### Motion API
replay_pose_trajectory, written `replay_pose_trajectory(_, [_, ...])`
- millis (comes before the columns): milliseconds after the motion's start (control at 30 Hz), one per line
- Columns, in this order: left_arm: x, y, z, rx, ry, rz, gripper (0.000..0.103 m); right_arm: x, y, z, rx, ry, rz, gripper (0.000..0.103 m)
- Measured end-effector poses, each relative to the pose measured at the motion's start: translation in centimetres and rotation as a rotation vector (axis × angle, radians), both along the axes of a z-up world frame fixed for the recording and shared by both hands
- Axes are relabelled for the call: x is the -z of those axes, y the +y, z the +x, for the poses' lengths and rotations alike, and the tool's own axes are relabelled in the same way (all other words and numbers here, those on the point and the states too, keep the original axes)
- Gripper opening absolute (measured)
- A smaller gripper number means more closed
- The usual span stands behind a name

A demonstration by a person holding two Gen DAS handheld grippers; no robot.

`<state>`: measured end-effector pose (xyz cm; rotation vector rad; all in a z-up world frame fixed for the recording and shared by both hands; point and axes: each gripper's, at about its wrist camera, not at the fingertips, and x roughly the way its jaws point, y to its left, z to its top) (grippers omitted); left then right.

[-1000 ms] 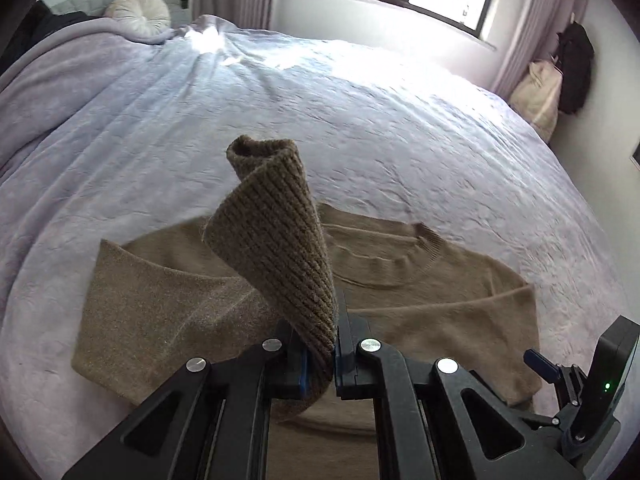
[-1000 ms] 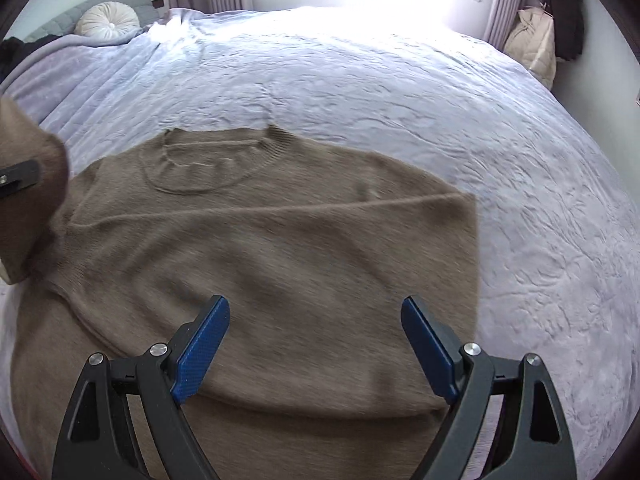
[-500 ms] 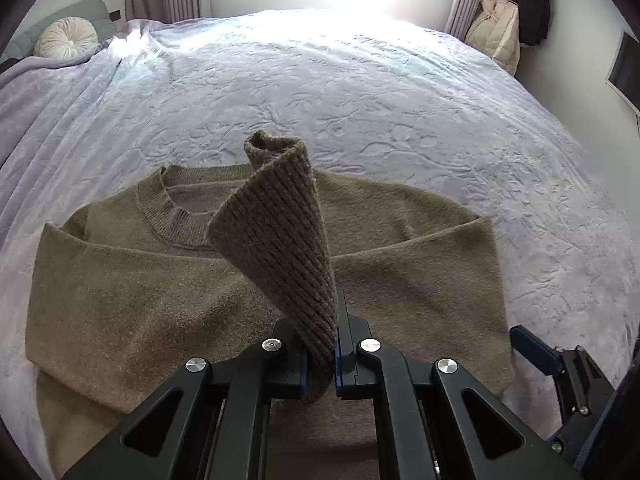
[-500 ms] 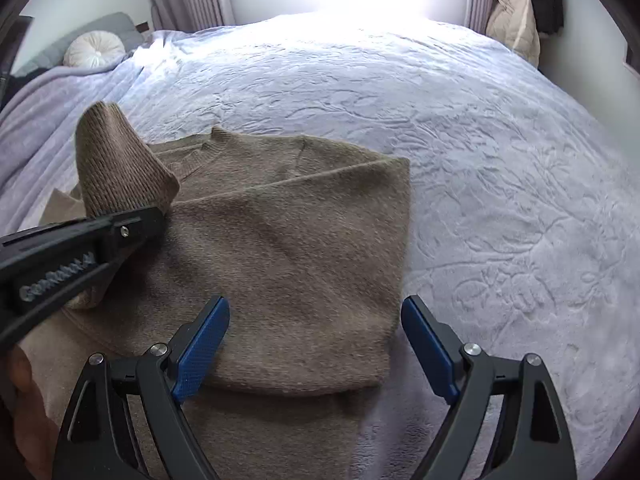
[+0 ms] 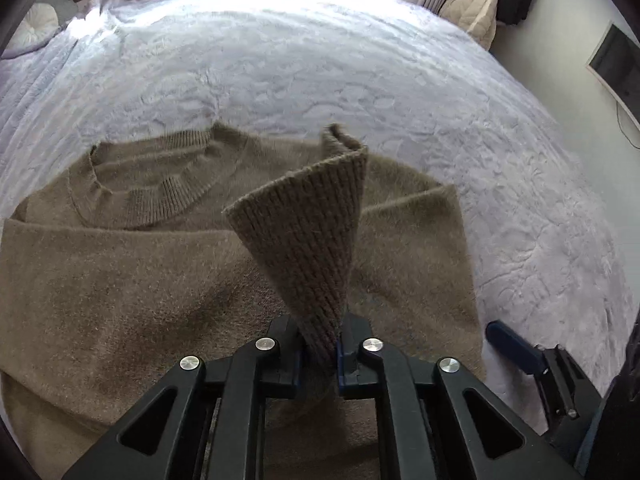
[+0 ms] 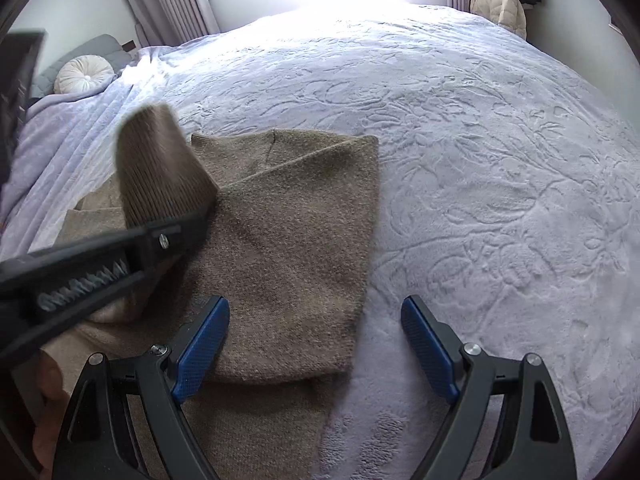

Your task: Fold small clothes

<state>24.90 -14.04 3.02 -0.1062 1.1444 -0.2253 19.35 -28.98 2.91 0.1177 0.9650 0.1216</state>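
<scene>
**Sleeve cuff between the left jaws, over a partly folded sweater**

A brown knit sweater [image 5: 132, 280] lies flat on a pale lilac bedspread [image 5: 320, 60] with a raised floral pattern. Its round neckline points toward the window end of the bed. In the right wrist view the sweater's right side is already folded in over the body, giving a straight vertical edge beside bare bedspread.

The left gripper [image 5: 319, 354] points steeply down over the middle of the sweater. The ribbed cuff [image 5: 308, 240] of a sleeve stands up between its jaws, fanning out wider above them. The jaws are opening, standing narrow, and the cuff is still between them; the knit fills the gap and touches both sides. In the right wrist view the same gripper comes in from the left, with the cuff sticking up above it.

The right gripper [image 6: 316, 350] hangs just above the lower right corner of the folded sweater, jaws spread wide and holding nothing. One blue pad is over the knit, the other over bare bedspread.

A round white cushion [image 6: 85, 75] sits at the far left of the bed. A cream coat [image 6: 498, 0] hangs by the curtains.
</scene>
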Motion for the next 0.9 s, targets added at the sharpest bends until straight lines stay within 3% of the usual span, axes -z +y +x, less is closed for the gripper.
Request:
replay_pose_trajectory(33, [0.2,0.2,0.0,0.002,0.014,-0.021,0.045,-0.1,0.0,-0.1,0.000,-0.001,-0.003,0.090])
replay_pose_trajectory(100, [-0.5,1.0,-0.6,-0.016,-0.023,-0.076,0.088,-0.4,-0.1,-0.4,0.003,-0.005,-0.009,0.090])
replay_pose_trajectory(167, [-2.2,1.4,-1.8,-0.027,-0.098,-0.057,0.101,-0.7,-0.4,-0.9,0.003,-0.008,-0.012,0.090])
replay_pose_trajectory(333, [-5.3,3.7,-4.2,0.030,-0.186,-0.048,0.100,-1.6,-1.4,-1.7,-0.003,-0.028,0.029,0.090])
replay_pose_trajectory(433, [-5.5,7.5,-4.3,-0.050,-0.214,-0.025,0.101,-1.7,-1.6,-1.5,-0.039,-0.021,0.135,0.090])
replay_pose_trajectory(533, [-4.3,12.5,-3.7,-0.163,-0.189,0.008,0.100,-0.8,-1.4,-0.7,-0.057,0.026,0.256,0.090])
replay_pose_trajectory(633, [-2.0,17.6,-2.9,-0.299,-0.131,0.052,0.100,-0.3,-0.1,0.1,-0.047,0.041,0.197,0.088])
replay_pose_trajectory(700, [-0.1,19.9,-2.5,-0.345,-0.079,0.075,0.100,-0.6,1.0,0.2,-0.062,0.009,0.158,0.076])
replay_pose_trajectory(767, [2.2,20.5,-1.9,-0.341,-0.013,0.140,0.100,-0.7,1.8,0.4,-0.050,-0.005,0.052,0.064])
replay_pose_trajectory(833, [3.1,20.6,-2.1,-0.301,-0.029,0.159,0.101,0.0,2.1,1.1,-0.017,0.038,-0.048,0.062])
replay_pose_trajectory(900, [2.4,20.2,-2.7,-0.287,-0.052,0.183,0.101,-0.3,1.6,1.2,0.018,0.060,-0.040,0.065])
